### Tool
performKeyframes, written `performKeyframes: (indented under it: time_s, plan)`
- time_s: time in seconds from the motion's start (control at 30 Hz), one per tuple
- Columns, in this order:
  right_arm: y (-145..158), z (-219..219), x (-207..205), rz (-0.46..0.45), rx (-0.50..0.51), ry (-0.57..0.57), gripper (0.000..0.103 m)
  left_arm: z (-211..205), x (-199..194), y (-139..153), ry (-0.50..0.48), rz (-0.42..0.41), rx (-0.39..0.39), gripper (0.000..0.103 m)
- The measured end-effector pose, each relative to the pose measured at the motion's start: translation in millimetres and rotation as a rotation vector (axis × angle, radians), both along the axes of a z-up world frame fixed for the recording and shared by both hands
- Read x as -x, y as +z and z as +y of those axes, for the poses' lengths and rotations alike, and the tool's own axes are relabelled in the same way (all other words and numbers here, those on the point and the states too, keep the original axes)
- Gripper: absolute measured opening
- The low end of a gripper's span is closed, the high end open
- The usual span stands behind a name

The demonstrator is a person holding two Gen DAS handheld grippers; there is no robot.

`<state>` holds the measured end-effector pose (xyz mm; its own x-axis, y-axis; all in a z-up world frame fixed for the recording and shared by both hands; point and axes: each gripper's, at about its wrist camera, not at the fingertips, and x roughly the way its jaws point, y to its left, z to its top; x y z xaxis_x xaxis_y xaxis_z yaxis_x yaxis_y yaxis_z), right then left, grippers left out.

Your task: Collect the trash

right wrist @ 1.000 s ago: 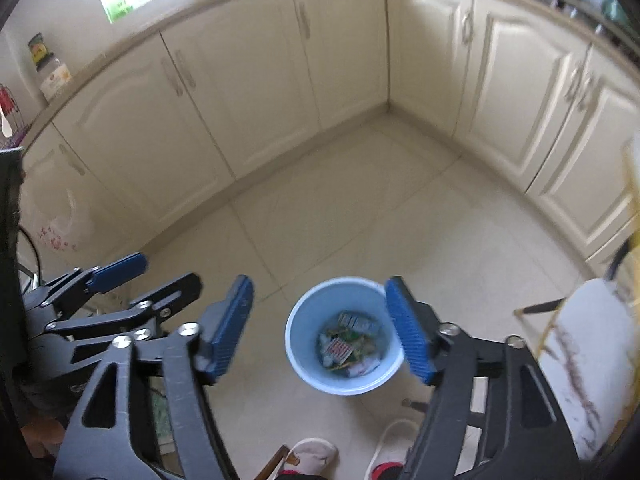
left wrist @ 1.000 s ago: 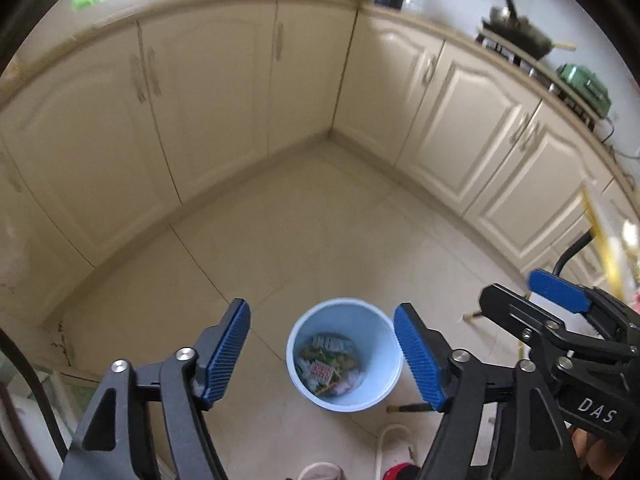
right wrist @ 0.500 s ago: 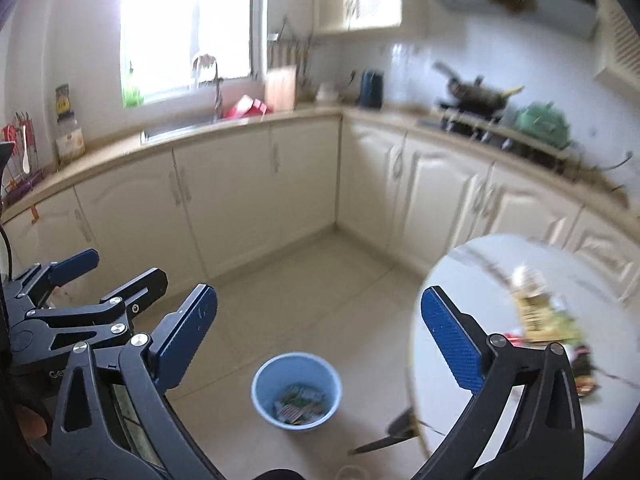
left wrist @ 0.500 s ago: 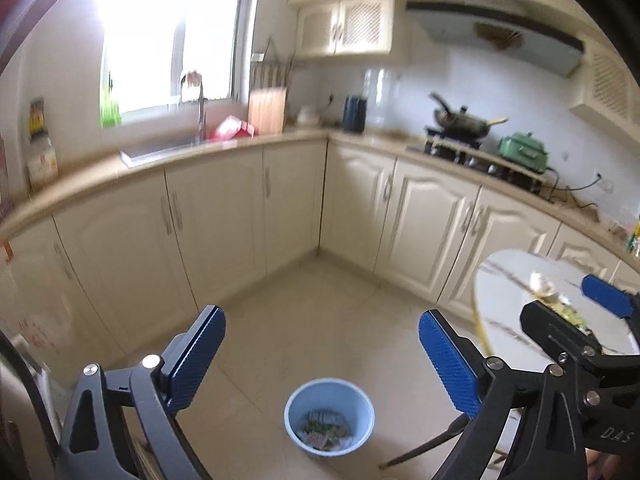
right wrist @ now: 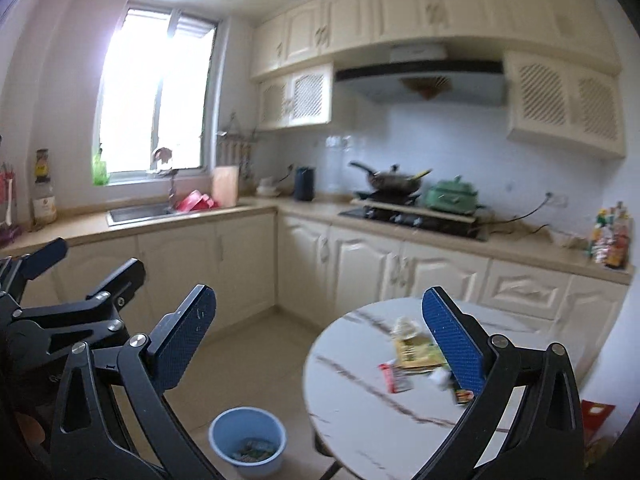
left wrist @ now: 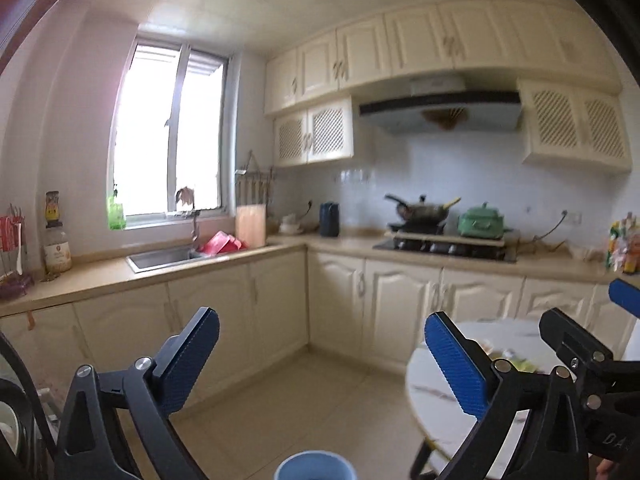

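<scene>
A light blue trash bin [right wrist: 248, 446] stands on the floor with wrappers inside; only its rim [left wrist: 316, 468] shows in the left wrist view. A round white marble table [right wrist: 360, 412] holds several wrappers: a yellow packet [right wrist: 416, 354], a red wrapper [right wrist: 394, 378] and a crumpled white piece [right wrist: 406, 326]. My right gripper [right wrist: 320, 340] is open and empty, raised above the floor left of the table. My left gripper [left wrist: 322, 356] is open and empty; it also shows at the left of the right wrist view [right wrist: 80, 276].
Cream base cabinets [left wrist: 248, 312] run along the walls. The counter carries a sink [left wrist: 164, 258], a stove with a wok [left wrist: 424, 210] and a green pot [left wrist: 480, 222]. The table edge also shows in the left wrist view [left wrist: 436, 412].
Both grippers have tilted up from looking down into the bin to facing the kitchen wall. The table with wrappers has come into view. Both stayed open.
</scene>
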<state>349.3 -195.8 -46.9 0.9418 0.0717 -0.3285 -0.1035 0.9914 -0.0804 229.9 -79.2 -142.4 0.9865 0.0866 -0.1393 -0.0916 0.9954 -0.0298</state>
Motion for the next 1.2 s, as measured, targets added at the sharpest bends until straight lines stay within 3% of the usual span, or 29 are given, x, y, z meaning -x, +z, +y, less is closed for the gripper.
performKeyframes:
  time_s: [0.23, 0.43, 0.77, 1.2]
  plan:
    - [13, -38, 32, -0.062, -0.009, -0.092, 0.103, -12, 69, -46, -0.062, -0.048, -0.017, 0.102]
    - [11, -78, 40, -0.063, -0.024, -0.159, 0.103, -23, 77, -43, -0.122, -0.039, -0.049, 0.102]
    - [-19, -140, 15, 0.024, -0.033, -0.241, 0.103, -65, -20, -26, -0.217, 0.088, -0.139, 0.102]
    - [-124, -214, -65, 0.337, -0.102, -0.311, 0.103, -119, -188, -57, -0.350, 0.488, -0.130, 0.102]
